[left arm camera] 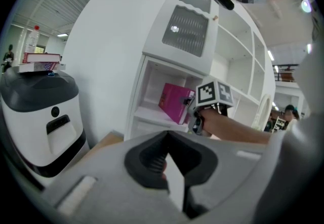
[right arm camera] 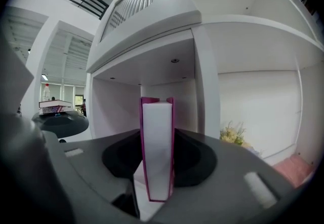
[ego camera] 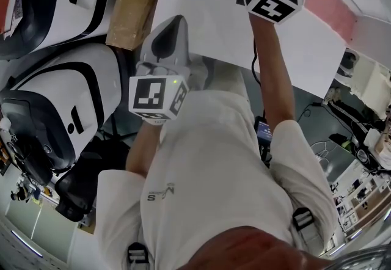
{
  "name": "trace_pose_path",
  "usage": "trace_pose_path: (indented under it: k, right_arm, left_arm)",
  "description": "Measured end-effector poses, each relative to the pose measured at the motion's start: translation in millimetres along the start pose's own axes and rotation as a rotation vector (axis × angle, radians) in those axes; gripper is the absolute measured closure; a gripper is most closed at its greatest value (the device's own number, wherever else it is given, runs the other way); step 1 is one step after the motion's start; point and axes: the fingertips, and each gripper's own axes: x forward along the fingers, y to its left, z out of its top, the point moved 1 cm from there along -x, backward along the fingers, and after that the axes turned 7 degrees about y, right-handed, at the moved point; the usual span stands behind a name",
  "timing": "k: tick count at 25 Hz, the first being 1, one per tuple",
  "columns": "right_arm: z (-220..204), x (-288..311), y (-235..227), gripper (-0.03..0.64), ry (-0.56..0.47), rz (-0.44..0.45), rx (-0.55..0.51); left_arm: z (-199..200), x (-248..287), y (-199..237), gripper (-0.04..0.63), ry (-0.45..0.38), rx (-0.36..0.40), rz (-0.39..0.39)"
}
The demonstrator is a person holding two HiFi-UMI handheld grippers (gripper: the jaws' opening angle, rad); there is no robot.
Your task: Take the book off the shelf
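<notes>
A magenta book (left arm camera: pixel 174 102) leans in the lower compartment of the white shelf (left arm camera: pixel 152 115). In the right gripper view the book (right arm camera: pixel 158 147) stands upright, page edge toward me, filling the gap of my right gripper (right arm camera: pixel 158 172), whose jaws sit against both covers. From the left gripper view the right gripper (left arm camera: pixel 195 110) reaches the book's near edge with its marker cube above it. My left gripper (left arm camera: pixel 169 167) hangs back from the shelf, jaws together and holding nothing. In the head view the left gripper (ego camera: pixel 174 24) points at the shelf top.
A white machine with a dark top (left arm camera: pixel 40 111) stands left of the shelf, with stacked books (left arm camera: pixel 40 62) on it. A cardboard box (ego camera: pixel 137 0) lies between the machine and the shelf. Flowers (right arm camera: pixel 232 134) and a pink item (right arm camera: pixel 293 167) sit in the neighbouring compartment.
</notes>
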Motion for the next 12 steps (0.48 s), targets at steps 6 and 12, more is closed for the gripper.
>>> trace_pose_path:
  k: [6,12]
  right_arm:
    - [0.2,-19.7,-0.9,0.479,-0.007,0.026,-0.004]
    - [-3.8,-53.1,2.3,0.480,-0.013,0.065,-0.029]
  left_arm:
    - [-0.9,-7.2,-4.3,0.595,-0.007,-0.001,0.000]
    - [-3.4,-16.2,-13.8,0.595,-0.014,0.007,-0.008]
